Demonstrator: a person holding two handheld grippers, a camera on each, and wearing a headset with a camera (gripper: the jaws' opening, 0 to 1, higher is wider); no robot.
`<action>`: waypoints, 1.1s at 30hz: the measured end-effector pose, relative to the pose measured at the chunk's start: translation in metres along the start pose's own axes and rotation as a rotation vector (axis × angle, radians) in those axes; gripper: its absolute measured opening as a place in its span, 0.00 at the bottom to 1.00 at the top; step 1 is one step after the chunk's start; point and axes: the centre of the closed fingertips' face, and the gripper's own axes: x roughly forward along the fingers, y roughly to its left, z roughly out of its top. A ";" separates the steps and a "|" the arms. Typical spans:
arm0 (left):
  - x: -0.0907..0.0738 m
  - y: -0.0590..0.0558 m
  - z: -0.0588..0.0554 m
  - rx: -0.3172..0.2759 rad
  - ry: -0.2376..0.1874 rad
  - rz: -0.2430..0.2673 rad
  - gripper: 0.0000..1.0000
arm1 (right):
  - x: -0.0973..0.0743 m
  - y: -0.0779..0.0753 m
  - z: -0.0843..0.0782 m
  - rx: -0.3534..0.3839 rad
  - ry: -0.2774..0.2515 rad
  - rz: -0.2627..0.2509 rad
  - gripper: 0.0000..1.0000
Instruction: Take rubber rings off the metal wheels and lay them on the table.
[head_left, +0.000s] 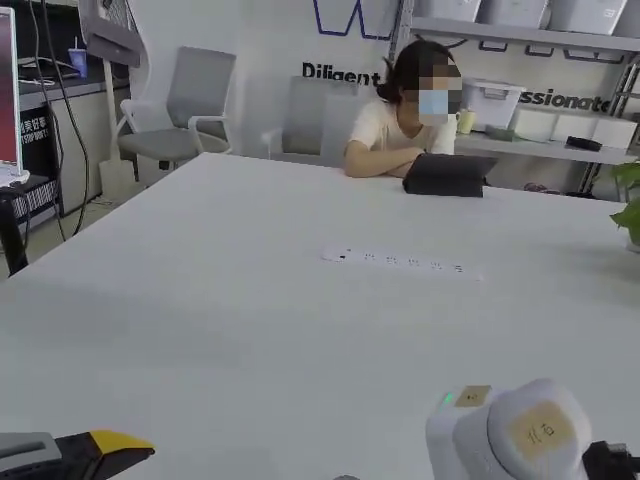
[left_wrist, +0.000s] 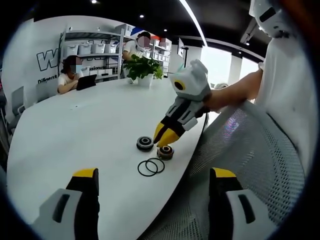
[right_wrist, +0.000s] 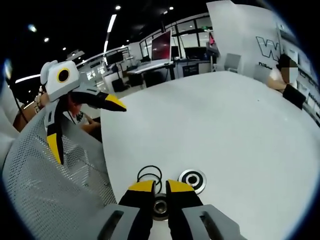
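White table (right_wrist: 225, 125) in an office.
Right gripper (right_wrist: 161, 186), jaws nearly together, pinches the near wheel (right_wrist: 161, 205); second wheel (right_wrist: 193, 179) just ahead-right, two loose rubber rings (right_wrist: 149, 175) ahead-left. Left gripper (left_wrist: 154, 172) gapes wide, holding nothing.

Open-plan office: large white meeting table (head_left: 250, 300), swivel chairs (head_left: 185, 105), storage shelving (head_left: 540, 40), monitors (right_wrist: 162, 46).

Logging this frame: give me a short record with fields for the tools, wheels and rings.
left tool: jaws wide open, holding nothing
right tool: tips close together over the near wheel; grip unclear
near wheel: at the table edge, under the right tool
far wheel: beside it, apart from both tools
rubber rings: two, overlapping, flat on the table by the wheels
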 end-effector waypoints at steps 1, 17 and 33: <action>0.000 0.000 0.000 0.001 0.001 -0.001 0.89 | -0.001 -0.001 0.002 0.004 -0.008 -0.003 0.06; 0.000 -0.001 0.000 0.010 0.002 -0.003 0.89 | -0.022 -0.019 0.027 0.000 -0.117 -0.040 0.12; -0.006 -0.005 0.046 0.138 -0.049 -0.062 0.92 | -0.032 -0.044 0.016 0.008 -0.123 -0.069 0.16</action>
